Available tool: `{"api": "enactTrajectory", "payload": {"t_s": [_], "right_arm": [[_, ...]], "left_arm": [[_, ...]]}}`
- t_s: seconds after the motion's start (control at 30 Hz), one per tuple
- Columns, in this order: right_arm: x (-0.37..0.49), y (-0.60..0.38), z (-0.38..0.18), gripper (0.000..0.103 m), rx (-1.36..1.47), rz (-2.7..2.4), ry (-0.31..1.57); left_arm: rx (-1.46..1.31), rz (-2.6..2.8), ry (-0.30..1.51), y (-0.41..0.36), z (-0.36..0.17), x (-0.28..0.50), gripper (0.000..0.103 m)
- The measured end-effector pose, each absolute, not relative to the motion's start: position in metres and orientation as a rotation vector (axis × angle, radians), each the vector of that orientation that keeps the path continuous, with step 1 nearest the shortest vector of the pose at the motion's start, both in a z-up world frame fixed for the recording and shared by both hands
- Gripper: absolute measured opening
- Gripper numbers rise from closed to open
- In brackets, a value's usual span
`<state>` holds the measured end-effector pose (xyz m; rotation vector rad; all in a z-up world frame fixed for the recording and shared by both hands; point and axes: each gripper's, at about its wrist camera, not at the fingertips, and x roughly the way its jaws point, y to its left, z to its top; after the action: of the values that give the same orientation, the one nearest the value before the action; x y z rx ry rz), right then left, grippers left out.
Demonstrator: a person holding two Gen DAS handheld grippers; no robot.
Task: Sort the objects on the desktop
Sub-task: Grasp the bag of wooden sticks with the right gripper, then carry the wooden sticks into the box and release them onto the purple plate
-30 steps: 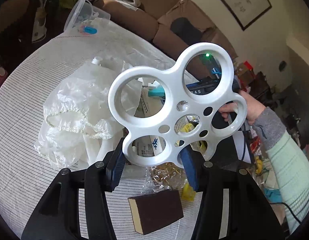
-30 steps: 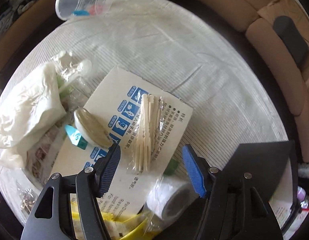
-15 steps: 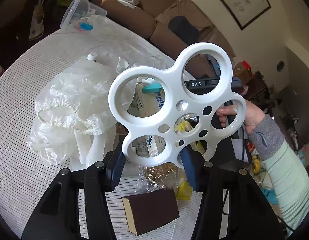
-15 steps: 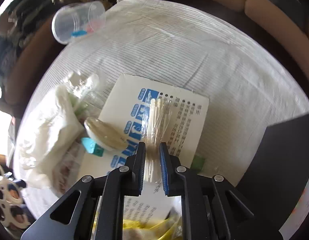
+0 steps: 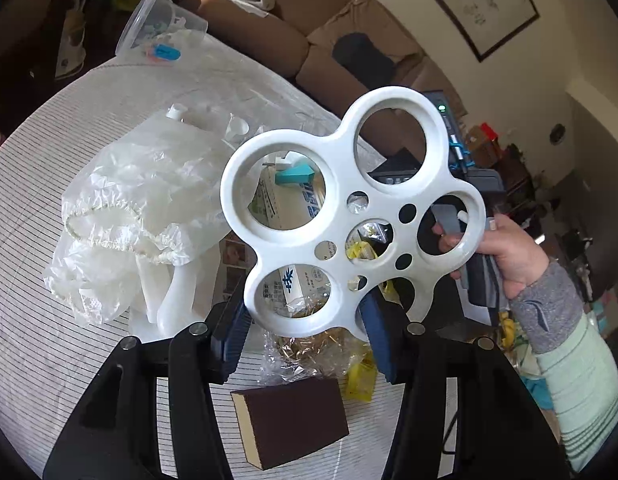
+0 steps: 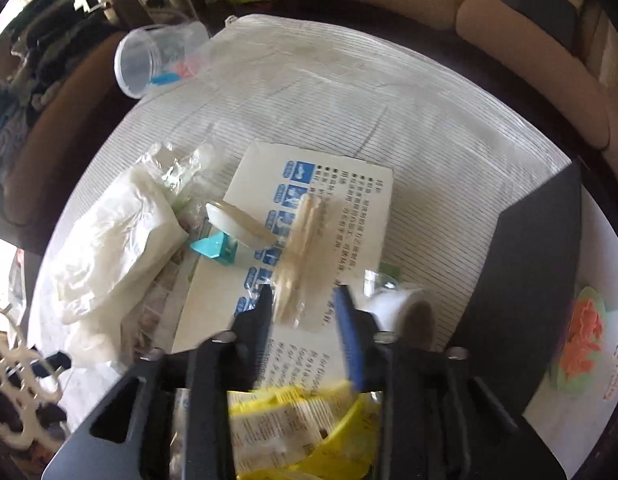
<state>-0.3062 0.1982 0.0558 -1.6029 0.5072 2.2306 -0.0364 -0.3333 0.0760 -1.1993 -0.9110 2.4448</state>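
Note:
My left gripper (image 5: 305,320) is shut on the lower ring of a white plastic holder (image 5: 337,168) with several round holes, held up above the table. That white holder (image 6: 13,384) also shows at the bottom left of the right wrist view. My right gripper (image 6: 305,304) points steeply down over a clear packet of toothpicks (image 6: 301,240) lying on a white printed box (image 6: 349,200). Its jaws are opening; the packet's near end sits between the fingers without being pressed. A hand (image 5: 505,248) holds the right gripper behind the holder.
A clear cup (image 6: 149,60) lies on its side at the far table edge. Crumpled plastic caps (image 5: 129,208) fill the left. A brown sponge (image 5: 293,416), yellow packets (image 6: 301,432), a teal clip (image 6: 213,248), a paper roll (image 6: 405,308) and a black board (image 6: 529,280) crowd the near side.
The right gripper closed on the toothpick packet, then its jaws parted again as it rose a little and rolled. The left gripper stayed still with the white holder.

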Motion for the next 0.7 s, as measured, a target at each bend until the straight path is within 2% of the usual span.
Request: {"api": "enactTrajectory", "payload": {"t_s": [0.13, 0.27, 0.3, 0.37, 0.47, 0.7], "right_arm": [[-0.326, 0.192, 0.026, 0.043, -1.658, 2.149, 0.431], [-0.325, 0.195, 0.018, 0.042, -1.649, 2.138, 0.489], [-0.324, 0.194, 0.017, 0.041, -1.652, 2.146, 0.485], [-0.325, 0.189, 0.018, 0.018, -1.662, 2.174, 0.485], [-0.323, 0.184, 0.022, 0.013, -1.663, 2.198, 0.504], [-0.293, 0.193, 0.055, 0.012, -1.519, 2.261, 0.681]], "left_arm": [[-1.186, 2.448, -0.940, -0.341, 0.077, -0.036, 0.049], [-1.177, 2.442, -0.954, -0.347, 0.077, -0.036, 0.049], [-1.176, 2.440, -0.952, -0.347, 0.078, -0.036, 0.049], [-1.174, 2.435, -0.953, -0.347, 0.077, -0.036, 0.049], [-1.172, 2.429, -0.956, -0.348, 0.078, -0.036, 0.049], [-1.141, 2.418, -0.998, -0.355, 0.080, -0.034, 0.049]]}}
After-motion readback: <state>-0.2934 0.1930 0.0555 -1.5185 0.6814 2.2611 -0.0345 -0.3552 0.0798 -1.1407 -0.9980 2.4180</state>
